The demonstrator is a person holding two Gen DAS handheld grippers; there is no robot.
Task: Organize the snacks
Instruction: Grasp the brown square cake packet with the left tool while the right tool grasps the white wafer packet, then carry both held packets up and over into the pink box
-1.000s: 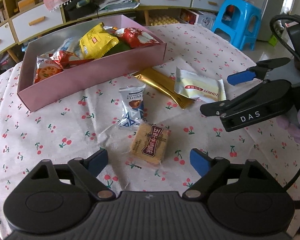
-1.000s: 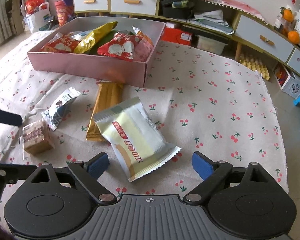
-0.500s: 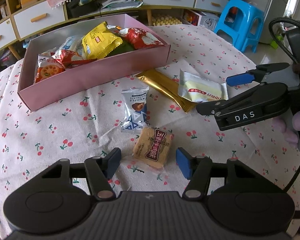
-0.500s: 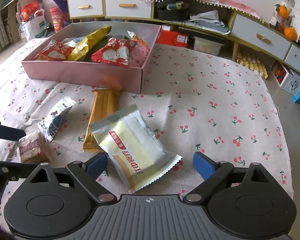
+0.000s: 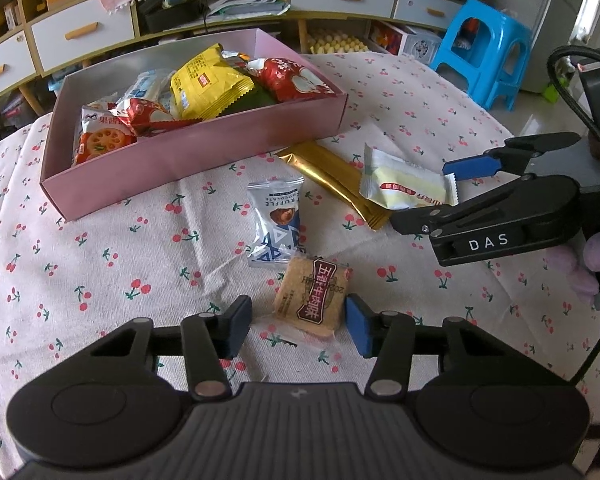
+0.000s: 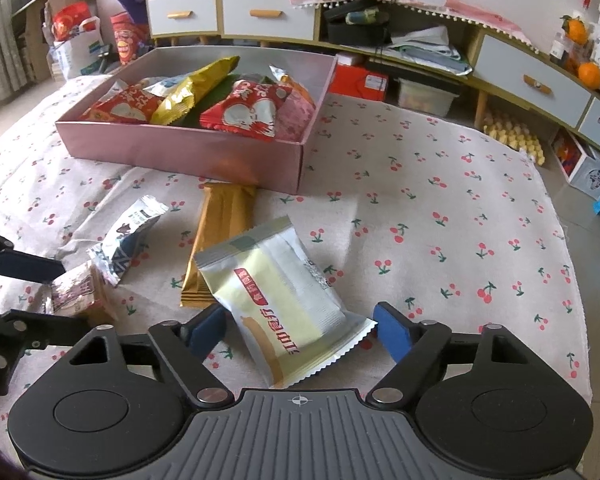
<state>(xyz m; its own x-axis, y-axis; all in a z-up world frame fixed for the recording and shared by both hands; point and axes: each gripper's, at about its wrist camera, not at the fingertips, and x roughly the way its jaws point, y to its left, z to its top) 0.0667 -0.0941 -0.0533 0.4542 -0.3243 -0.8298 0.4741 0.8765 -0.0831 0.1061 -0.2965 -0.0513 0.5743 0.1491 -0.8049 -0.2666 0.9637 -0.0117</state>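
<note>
Brown biscuit pkt (image 5: pixel 311 299) btwn left gripper (image 5: pixel 298 330) pads.

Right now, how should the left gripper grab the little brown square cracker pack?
Grip the brown cracker pack across its two side edges, from above. It lies flat on the tablecloth, and the left gripper already straddles it, open. Avoid the blue truffle packet touching its far corner.

Soft, even daylight fills both views, brightest at the far right of the left wrist view. Shadows are faint. Focus is sharp centrally; fisheye distortion bends the edges, corners darken.
</note>
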